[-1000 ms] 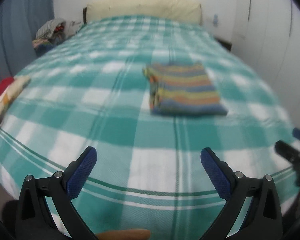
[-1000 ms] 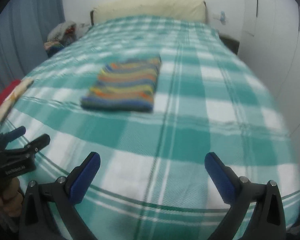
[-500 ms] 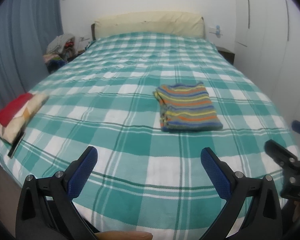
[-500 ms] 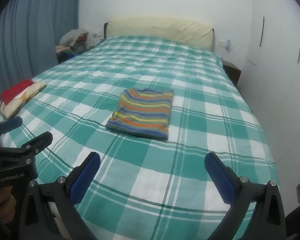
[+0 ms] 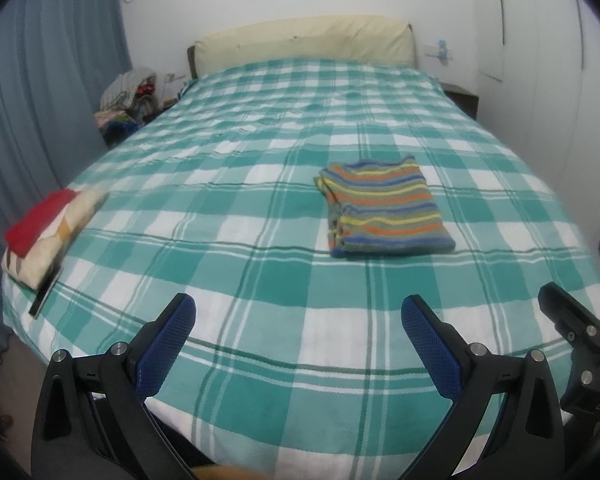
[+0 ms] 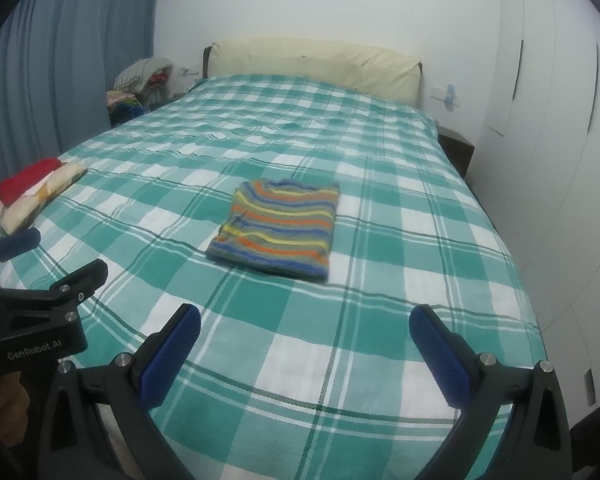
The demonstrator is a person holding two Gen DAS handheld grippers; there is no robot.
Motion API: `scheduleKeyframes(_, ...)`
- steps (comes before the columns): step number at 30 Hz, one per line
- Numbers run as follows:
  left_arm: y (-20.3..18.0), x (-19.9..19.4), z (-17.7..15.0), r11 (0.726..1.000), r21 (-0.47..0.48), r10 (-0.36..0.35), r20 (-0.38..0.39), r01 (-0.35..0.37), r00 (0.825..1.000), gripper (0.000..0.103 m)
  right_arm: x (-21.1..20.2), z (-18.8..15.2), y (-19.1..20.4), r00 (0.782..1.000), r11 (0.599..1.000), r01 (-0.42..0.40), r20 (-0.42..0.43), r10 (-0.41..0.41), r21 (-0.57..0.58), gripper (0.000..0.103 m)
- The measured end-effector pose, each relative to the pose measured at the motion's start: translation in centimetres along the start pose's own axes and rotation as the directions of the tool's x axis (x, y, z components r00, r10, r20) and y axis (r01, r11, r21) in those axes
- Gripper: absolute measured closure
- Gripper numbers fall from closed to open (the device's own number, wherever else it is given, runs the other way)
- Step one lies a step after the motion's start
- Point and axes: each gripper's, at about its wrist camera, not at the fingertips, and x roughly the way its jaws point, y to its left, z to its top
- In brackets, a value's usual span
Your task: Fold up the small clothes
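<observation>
Checked bed: one folded striped garment, one folded pile; both tongs apart, empty.

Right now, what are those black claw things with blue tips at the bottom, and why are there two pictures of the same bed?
Those are two grippers a person holds, one in each hand. Each carries a camera looking forward past its blue pads, so you get two views. The left gripper and right gripper are both open and hold nothing. On the green checked bed lies a folded striped garment. At the bed's left edge sits a small stack with a red cloth on top.
</observation>
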Motion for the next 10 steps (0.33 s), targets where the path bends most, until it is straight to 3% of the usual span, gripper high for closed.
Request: scheduleKeyframes(10, -0.72, -0.39, -0.5, 1.0, 0.011, 0.0, 0.016, 0.0, 1.0, 0.0, 0.47, -0.41, -0.47, 1.0, 1.0, 0.0, -0.011, 0.0, 0.011, 0.0)
